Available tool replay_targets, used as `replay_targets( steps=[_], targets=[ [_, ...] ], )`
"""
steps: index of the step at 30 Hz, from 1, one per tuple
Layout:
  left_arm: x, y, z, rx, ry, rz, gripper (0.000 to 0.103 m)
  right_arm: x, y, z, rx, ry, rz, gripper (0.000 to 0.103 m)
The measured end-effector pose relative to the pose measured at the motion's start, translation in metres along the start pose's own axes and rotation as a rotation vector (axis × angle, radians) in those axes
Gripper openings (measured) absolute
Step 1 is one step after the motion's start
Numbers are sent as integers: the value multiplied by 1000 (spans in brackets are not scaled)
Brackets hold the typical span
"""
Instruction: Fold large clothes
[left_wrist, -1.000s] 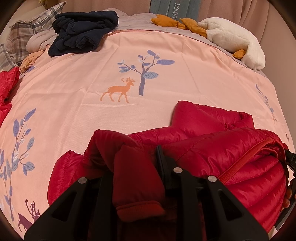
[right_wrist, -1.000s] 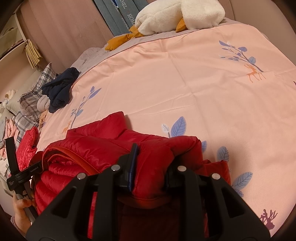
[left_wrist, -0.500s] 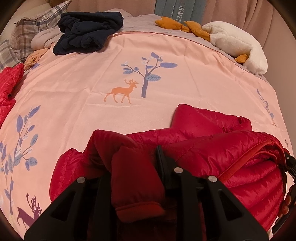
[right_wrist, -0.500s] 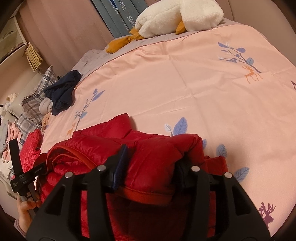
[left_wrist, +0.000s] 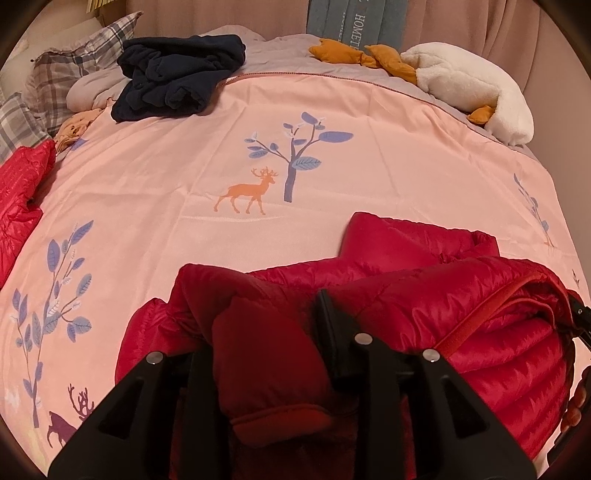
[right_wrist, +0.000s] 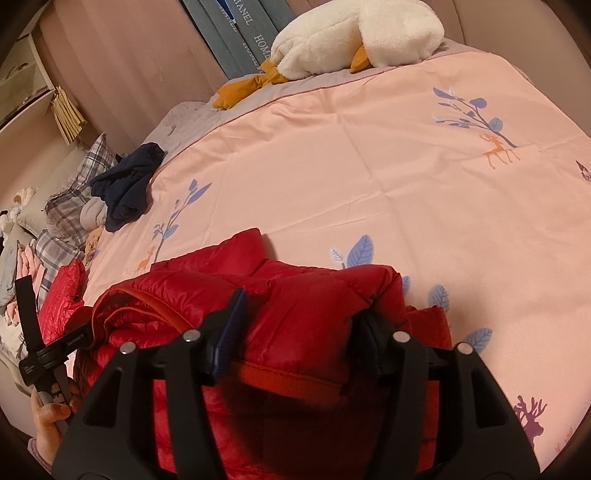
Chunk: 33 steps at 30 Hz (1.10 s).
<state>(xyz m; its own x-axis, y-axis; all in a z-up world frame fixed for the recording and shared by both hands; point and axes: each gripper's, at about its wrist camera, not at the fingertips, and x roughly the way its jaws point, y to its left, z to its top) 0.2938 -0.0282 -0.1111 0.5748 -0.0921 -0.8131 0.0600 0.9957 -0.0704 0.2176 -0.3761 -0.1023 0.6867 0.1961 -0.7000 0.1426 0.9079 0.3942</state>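
Since the earlier frames the fingers of the right claw (right_wrist: 299, 328) have been spread wider, and the sleeve cuff is now only loosely enclosed between them. The left claw (left_wrist: 266, 332) is seen as before, clamped on the other cuff of the red jacket (left_wrist: 424, 295).

The red jacket is laid at the near edge of the bed (left_wrist: 184, 155), on a pink cover printed with deer and blue trees. Its body is bunched, with the collar turned toward the middle of the bed. Both sleeves are drawn back over the body toward the claws.

In the right wrist view the jacket (right_wrist: 229, 288) is seen with its orange zipper edge on the left side, and the left claw's handle (right_wrist: 40, 350) is held by a hand at the left border.

A dark blue garment (left_wrist: 177, 85) is placed at the far left corner of the bed, beside plaid pillows (left_wrist: 62, 74). A white plush toy (left_wrist: 472, 85) is lying along the far right edge. A second red garment (left_wrist: 22, 184) is seen at the left edge.
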Motion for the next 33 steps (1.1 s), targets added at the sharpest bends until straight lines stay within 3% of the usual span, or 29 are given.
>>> replay_targets(
  steps=[9, 25, 33],
  targets=[
    [-9, -2, -1, 6, -22, 29, 45, -5, 2, 0, -7, -6, -5, 66],
    [-14, -4, 1, 12, -32, 40, 51, -5, 1, 1, -7, -6, -6, 70],
    [-20, -6, 2, 16, -54, 52, 66, -9, 0, 2, -8, -8, -5, 73]
  ],
)
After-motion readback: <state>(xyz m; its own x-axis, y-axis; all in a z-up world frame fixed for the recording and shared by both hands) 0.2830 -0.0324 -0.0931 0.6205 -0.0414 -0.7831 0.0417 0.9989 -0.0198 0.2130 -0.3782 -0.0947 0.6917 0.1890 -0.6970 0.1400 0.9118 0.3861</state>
